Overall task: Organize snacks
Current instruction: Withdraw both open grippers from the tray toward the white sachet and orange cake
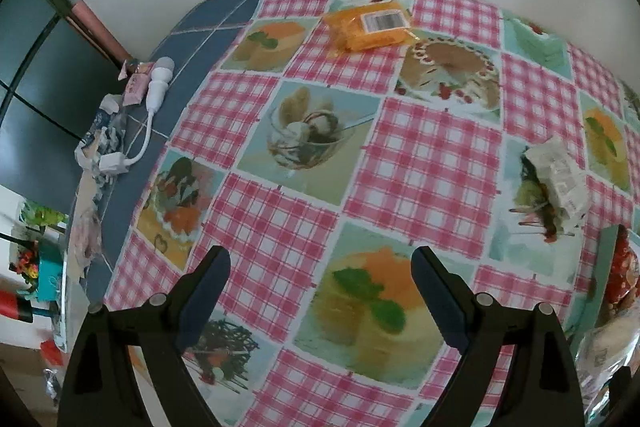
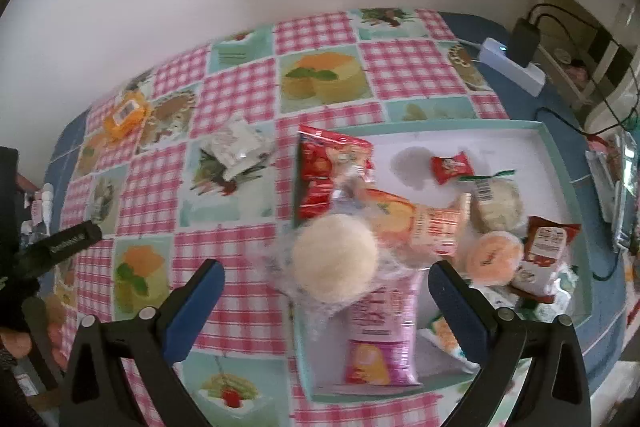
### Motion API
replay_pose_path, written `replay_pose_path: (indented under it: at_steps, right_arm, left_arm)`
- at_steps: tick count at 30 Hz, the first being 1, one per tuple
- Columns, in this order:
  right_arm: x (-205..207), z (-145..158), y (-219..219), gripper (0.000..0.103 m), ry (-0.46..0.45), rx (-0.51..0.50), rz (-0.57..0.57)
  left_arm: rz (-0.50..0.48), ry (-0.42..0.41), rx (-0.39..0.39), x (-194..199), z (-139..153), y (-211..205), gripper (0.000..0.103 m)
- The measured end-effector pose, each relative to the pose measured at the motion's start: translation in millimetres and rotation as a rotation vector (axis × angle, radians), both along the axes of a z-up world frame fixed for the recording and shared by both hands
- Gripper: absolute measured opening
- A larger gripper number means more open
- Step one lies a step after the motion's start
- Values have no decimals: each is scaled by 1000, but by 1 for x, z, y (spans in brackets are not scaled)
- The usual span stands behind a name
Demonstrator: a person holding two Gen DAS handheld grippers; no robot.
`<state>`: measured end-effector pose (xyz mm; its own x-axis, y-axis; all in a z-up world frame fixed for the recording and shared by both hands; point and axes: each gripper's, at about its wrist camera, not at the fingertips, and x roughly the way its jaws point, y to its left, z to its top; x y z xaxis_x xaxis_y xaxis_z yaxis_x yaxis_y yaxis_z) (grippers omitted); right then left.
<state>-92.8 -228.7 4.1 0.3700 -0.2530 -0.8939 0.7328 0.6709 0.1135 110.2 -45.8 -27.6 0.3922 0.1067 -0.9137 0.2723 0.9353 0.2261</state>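
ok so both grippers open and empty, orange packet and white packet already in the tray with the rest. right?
Not quite. Both grippers, left gripper and right gripper, are open and empty, but the orange packet and white packet lie on the tablecloth, outside the tray. The right wrist view shows it.

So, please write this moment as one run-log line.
left hand-held gripper: open, empty | right hand-held gripper: open, above tray | orange packet, white packet: outside tray

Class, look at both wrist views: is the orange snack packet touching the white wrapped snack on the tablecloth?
Apart. The left wrist view shows the orange snack packet far from the white wrapped snack, with bare tablecloth between them; the right wrist view agrees.
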Motion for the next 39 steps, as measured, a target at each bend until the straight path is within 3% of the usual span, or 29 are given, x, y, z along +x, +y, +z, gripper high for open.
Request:
replay_pose_path:
  at_steps: [8,16,23,39]
  right_arm:
    - [18,-3,16,103,14,-14,32]
    - [35,-3,31,103,-39,22,73]
    - [51,-10,34,103,-22,20,71]
    - [101,-11,-6,103,-30,42,87]
  left_arm:
    - [7,10,-14,9,0,10,92]
    - [44,-2,-8,25,1,32,92]
    - [103,18,-68,44,1,60,92]
    - [133,59,-134,82,-19,68,92]
